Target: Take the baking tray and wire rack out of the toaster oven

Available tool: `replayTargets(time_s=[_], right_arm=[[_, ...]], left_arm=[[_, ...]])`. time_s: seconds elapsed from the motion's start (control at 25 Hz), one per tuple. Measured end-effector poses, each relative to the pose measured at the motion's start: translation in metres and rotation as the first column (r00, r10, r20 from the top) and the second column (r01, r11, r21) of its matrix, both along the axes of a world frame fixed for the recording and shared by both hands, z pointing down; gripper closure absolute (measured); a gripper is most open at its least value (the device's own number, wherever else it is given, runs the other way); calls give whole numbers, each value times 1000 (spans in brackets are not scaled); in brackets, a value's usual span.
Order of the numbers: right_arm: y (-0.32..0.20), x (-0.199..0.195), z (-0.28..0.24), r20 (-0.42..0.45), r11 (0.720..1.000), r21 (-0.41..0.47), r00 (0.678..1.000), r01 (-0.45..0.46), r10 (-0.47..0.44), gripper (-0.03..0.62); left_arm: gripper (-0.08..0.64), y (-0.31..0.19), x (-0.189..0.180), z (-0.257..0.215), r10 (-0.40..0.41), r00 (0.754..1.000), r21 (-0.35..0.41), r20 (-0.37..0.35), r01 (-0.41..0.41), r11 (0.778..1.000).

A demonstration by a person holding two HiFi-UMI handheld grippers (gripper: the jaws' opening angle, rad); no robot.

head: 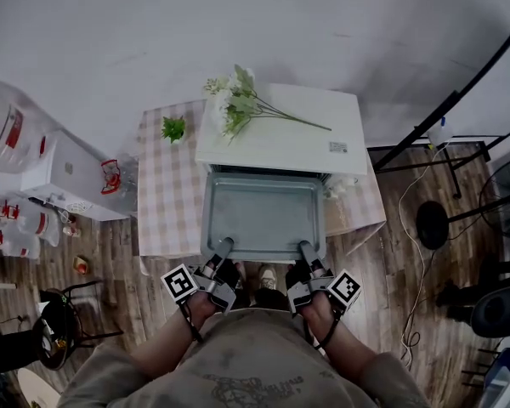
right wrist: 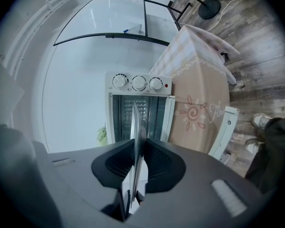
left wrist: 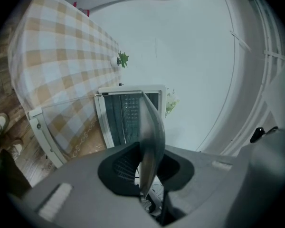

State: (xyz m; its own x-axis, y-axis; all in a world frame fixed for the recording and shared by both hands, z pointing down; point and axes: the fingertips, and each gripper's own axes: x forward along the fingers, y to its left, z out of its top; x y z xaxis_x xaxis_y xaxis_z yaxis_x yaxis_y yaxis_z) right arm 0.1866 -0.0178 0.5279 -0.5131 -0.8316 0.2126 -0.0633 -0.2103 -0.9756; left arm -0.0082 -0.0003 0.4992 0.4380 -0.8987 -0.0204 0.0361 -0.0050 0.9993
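1. Left gripper [head: 225, 246] [left wrist: 146, 170]: closed on the near left edge of the baking tray [head: 263, 215]. The left gripper view shows both pads pressing the thin metal rim [left wrist: 152, 127].

2. Right gripper [head: 306, 246] [right wrist: 137, 167]: closed on the near right edge of the same tray, with the rim [right wrist: 135, 127] edge-on between the pads.

3. The tray is empty and hangs about level between the 2 grippers, above the wooden floor [head: 408, 253] and in front of the tabletop [head: 170, 194]. Its far edge lies at the open front of the toaster oven [head: 280, 138]. I cannot tell whether that edge is inside the cavity.

4. The oven door [left wrist: 42, 132] is dropped open. The right gripper view shows 3 knobs [right wrist: 138, 83] in a row beside the opening.

5. The oven stands on the checked tabletop. A spray of white flowers [head: 234, 104] lies on its top, and a small green plant [head: 173, 128] sits on the cloth just to its left.
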Motion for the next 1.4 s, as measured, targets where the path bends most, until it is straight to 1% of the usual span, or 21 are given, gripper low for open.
replayTargets(time_s=[0.12, 0.2, 0.4, 0.6, 0.72, 0.88, 1.08, 1.2, 1.4], right_arm=[[4, -7, -3, 1, 999, -1, 999, 34, -34, 519], [6, -14, 1, 3, 998, -10, 998, 57, -57, 517], [6, -48, 6, 19, 988, -26, 989, 149, -149, 517], [7, -96, 5, 23, 960, -12, 960, 281, -280, 515], [12, -125, 5, 28, 934, -17, 934, 357, -356, 515], [23, -159, 13, 24, 888, -21, 888, 460, -459, 515], [33, -198, 11, 39, 836, -32, 836, 549, -547, 515], [33, -214, 13, 45, 815, -38, 816, 578, -576, 515], [28, -235, 13, 42, 795, -32, 796, 605, -604, 514]], left_arm=[[502, 11, -6, -1, -14, 1000, -18, -8, 14, 1000], [502, 17, -12, -1, -35, 999, -25, 3, 35, 999], [500, 33, -43, 1, -141, 990, -28, 11, 141, 990], [500, 58, -84, 2, -260, 965, -15, 23, 260, 965], [500, 76, -107, 2, -339, 940, -14, 29, 339, 941], [500, 103, -135, 0, -441, 896, -10, 48, 442, 897], [500, 131, -161, 3, -534, 843, -23, 58, 536, 844], [500, 138, -172, 3, -578, 814, -26, 57, 580, 814], [498, 141, -189, 5, -623, 780, -31, 56, 625, 780]])
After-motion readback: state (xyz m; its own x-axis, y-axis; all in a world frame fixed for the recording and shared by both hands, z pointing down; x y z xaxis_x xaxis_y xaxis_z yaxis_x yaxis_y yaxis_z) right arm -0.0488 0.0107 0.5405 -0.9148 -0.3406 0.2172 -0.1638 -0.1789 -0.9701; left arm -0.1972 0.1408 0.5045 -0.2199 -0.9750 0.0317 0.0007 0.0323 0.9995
